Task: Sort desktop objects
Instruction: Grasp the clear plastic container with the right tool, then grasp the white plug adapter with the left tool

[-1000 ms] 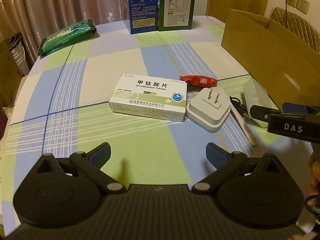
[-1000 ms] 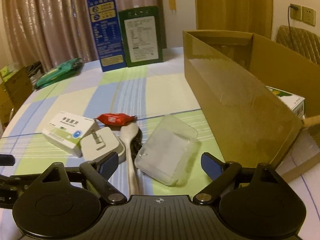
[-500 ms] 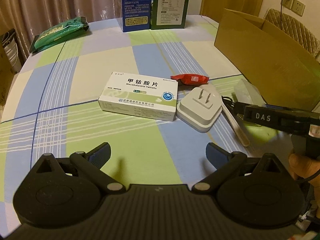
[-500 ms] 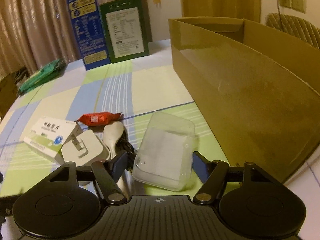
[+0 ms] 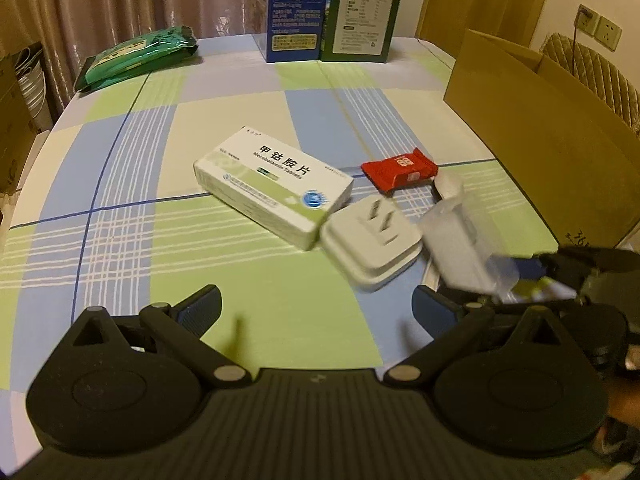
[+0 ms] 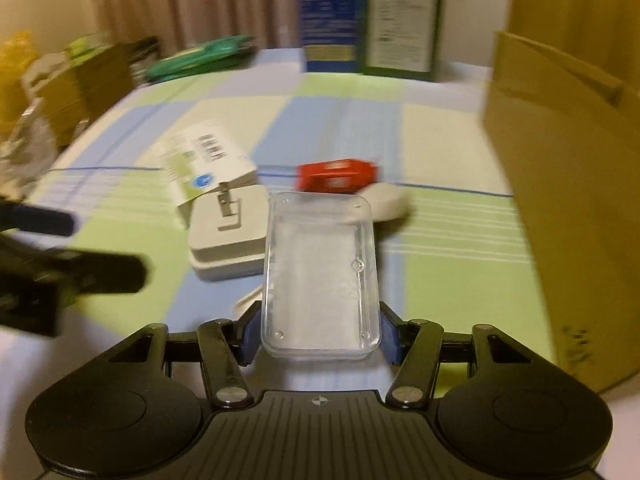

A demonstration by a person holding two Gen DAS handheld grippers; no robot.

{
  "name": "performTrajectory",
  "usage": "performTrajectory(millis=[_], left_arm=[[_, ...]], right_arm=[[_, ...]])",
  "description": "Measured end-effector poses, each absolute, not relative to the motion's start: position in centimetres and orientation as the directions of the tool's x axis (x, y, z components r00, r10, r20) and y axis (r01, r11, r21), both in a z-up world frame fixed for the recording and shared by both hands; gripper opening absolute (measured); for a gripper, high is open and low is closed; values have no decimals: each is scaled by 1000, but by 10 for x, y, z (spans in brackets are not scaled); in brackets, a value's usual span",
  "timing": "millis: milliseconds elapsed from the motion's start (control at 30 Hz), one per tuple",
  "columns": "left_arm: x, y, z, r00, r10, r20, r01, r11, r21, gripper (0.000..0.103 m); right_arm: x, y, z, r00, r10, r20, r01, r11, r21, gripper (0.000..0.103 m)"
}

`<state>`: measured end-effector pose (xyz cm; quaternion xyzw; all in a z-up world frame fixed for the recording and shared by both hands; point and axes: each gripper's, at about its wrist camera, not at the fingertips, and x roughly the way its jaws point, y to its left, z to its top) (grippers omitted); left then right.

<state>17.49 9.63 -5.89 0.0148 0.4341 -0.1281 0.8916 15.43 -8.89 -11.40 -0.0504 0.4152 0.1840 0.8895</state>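
Right gripper point(image 6: 320, 336) clamped on a clear plastic box point(image 6: 320, 276), blue pads point(image 6: 390, 338) pressed against both sides of its near end. Box lifted off the checked tablecloth point(image 6: 452, 280) and jutting straight forward between the fingers, over the near edge of a white power plug point(image 6: 228, 236). Seen again from the left wrist camera as a blurred clear shape point(image 5: 464, 248) just right of the plug point(image 5: 372, 240), held by the dark gripper point(image 5: 568, 268) at the right edge.

Left gripper point(image 5: 316, 304) spread wide with nothing between the fingers, hovering over the near green and blue squares of the cloth point(image 5: 160, 248).

White medicine box point(image 5: 272, 184) lying flat in the middle of the table, its near right corner touching or just beside the plug. Red snack packet point(image 5: 400, 168) beyond the plug, to the right of the medicine box. Pale rounded thing point(image 6: 388, 200) poking out just behind the clear box, probably a spoon, though too blurred to be sure.

Tall cardboard box point(image 5: 540, 128) standing open along the right side of the table. Blue carton point(image 5: 298, 8) and green carton point(image 5: 362, 10) upright side by side at the far edge. Green packet point(image 5: 136, 56) lying at the far left corner. Curtains point(image 5: 140, 0) behind.
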Motion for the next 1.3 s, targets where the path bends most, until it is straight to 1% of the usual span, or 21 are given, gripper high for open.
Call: performTrajectory(millis=[67, 233, 367, 533, 600, 667, 767, 900, 1067, 1300], left_arm=[[175, 100, -59, 593, -221, -774, 237, 967, -95, 99], [175, 95, -60, 587, -248, -771, 271, 957, -102, 97], [177, 82, -63, 593, -277, -756, 298, 948, -113, 94], [195, 68, -70, 596, -320, -737, 280, 942, -183, 79], [203, 63, -76, 593, -315, -741, 261, 946, -194, 70], [209, 60, -82, 589, -312, -746, 241, 948, -207, 68], [215, 54, -90, 584, -280, -762, 217, 958, -186, 61], [213, 51, -91, 595, -256, -762, 219, 964, -152, 61], [201, 56, -88, 579, -247, -777, 210, 966, -150, 60], [146, 61, -83, 541, -277, -794, 272, 951, -146, 60]], right_arm=[[153, -89, -114, 576, 301, -760, -371, 925, 85, 54], [153, -115, -108, 608, 212, -765, -258, 964, 62, 54], [154, -129, -104, 626, 170, -761, -217, 975, 39, 54], [154, -130, -106, 639, 163, -751, -219, 975, 25, 54], [153, -132, -106, 641, 163, -750, -218, 976, 26, 54], [153, -134, -108, 642, 165, -749, -217, 976, 29, 54], [154, -137, -110, 638, 169, -751, -215, 976, 37, 54], [154, -139, -111, 634, 179, -752, -218, 975, 47, 54], [148, -136, -106, 617, 212, -757, -247, 966, 69, 54], [114, -143, -101, 560, 244, -792, -291, 953, 88, 54]])
